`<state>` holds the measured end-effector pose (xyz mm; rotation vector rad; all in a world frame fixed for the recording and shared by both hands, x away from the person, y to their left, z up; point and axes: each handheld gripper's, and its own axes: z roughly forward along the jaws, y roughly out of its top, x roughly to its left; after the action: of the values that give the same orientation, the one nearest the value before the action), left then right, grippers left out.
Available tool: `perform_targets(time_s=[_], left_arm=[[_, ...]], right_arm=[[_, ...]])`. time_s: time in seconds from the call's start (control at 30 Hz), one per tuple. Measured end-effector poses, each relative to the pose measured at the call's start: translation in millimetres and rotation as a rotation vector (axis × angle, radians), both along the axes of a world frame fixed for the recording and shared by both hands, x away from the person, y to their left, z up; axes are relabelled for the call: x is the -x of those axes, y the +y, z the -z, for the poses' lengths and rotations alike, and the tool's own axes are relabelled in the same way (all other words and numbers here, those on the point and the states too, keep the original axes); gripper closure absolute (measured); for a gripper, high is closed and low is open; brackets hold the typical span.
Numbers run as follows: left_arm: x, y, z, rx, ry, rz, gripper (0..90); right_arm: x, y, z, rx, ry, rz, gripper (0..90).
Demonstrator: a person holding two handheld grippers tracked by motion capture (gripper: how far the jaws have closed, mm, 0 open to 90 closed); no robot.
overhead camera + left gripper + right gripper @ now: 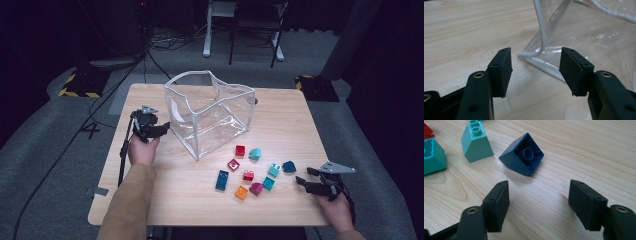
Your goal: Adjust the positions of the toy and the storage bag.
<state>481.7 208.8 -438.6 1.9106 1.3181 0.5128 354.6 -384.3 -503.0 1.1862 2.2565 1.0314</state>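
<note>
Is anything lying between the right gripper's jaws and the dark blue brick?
No. In the right gripper view, bare wood separates the right gripper from the dark blue brick; its jaws stand apart, holding nothing.

Pale wood-grain table (280,115), and on it a clear plastic bag (210,117) edged in white piping. Bricks scattered in colour: a dark blue brick (522,155), a mint-green brick (476,143), a teal brick (432,155), plus red (240,150), magenta (256,188) and orange (241,192) ones. Both grippers show black jaws, and the sleeve (127,205) is tan.
</note>
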Motion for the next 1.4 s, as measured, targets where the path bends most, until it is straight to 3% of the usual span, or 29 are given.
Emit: perform_targets(time_s=[0.03, 0.1, 0.13, 0.2, 0.33, 0.37, 0.4, 0.43, 0.53, 0.6, 0.67, 0.77, 0.8, 1.0, 1.07, 1.17, 1.27, 1.4], left_arm=[[0.0, 0.0, 0.0, 0.0, 0.0, 0.0, 45.1], [-9.9, -3.7, 1.3, -0.001, -0.001, 0.009, 45.2], [-14.8, -5.6, 1.6, -0.009, 0.008, 0.022, 46.3], [-23.5, -10.3, 2.7, -0.018, 0.017, 0.046, 47.1], [-31.5, -14.6, 4.3, -0.016, 0.036, 0.095, 66.0], [-32.3, -15.4, 4.9, -0.017, 0.041, 0.106, 66.0], [-31.7, -16.4, 5.6, -0.034, 0.036, 0.116, 78.9], [-31.1, -15.1, 5.1, -0.025, 0.037, 0.131, 83.4], [-28.5, -14.6, 4.3, -0.014, 0.045, 0.129, 86.1], [-21.5, -15.6, 3.4, -0.029, 0.04, 0.137, 86.9], [-11.2, -15.9, 3.5, -0.041, 0.033, 0.147, 87.0], [7.0, -14.4, 3.2, -0.041, 0.03, 0.151, 87.0], [20.2, -13.6, 2.9, -0.056, 0.022, 0.165, 87.0], [55.8, -12.3, 3.2, -0.072, 0.004, 0.189, 87.1], [75.0, -11.5, 6.4, -0.046, -0.007, 0.188, 87.1], [87.1, -9.9, 7.1, -0.039, -0.014, 0.19, 87.1], [109.4, -9.4, 6.4, -0.048, -0.019, 0.189, 87.1], [124.5, -12.3, 7.1, -0.052, -0.026, 0.197, 87.1]], right_arm=[[0.0, 0.0, 0.0, 0.0, 0.0, 0.0, 37.6], [1.3, -0.3, -1.7, 0.005, 0.006, 0.007, 45.5], [2.6, -0.2, -4.8, 0.002, 0.03, 0.004, 52.3], [3.9, 0.1, -6.3, -0.005, 0.031, 0.0, 52.9], [12.9, 6.8, -15.8, -0.031, 0.035, -0.045, 57.3], [12.9, 6.8, -15.8, -0.031, 0.035, -0.045, 57.3], [15.7, 12.3, -21.0, -0.026, 0.025, -0.068, 57.4], [16.9, 15.4, -23.7, -0.026, 0.021, -0.078, 57.4], [19.2, 21.6, -28.5, -0.046, 0.012, -0.1, 57.8], [21.3, 30.8, -33.9, -0.07, 0.004, -0.133, 58.0], [21.6, 36.2, -36.3, -0.059, 0.006, -0.147, 58.0], [20.5, 38.7, -37.6, -0.063, 0.001, -0.157, 58.0], [18.6, 39.4, -38.6, -0.072, 0.008, -0.156, 58.0], [18.7, 47.6, -42.8, -0.074, 0.002, -0.179, 57.7], [18.8, 53.4, -43.3, -0.072, 0.002, -0.195, 57.6], [19.9, 58.7, -43.4, -0.072, 0.006, -0.207, 57.6], [23.0, 71.5, -45.1, -0.061, 0.001, -0.25, 57.3], [25.3, 79.9, -47.4, -0.063, -0.002, -0.276, 57.0]])
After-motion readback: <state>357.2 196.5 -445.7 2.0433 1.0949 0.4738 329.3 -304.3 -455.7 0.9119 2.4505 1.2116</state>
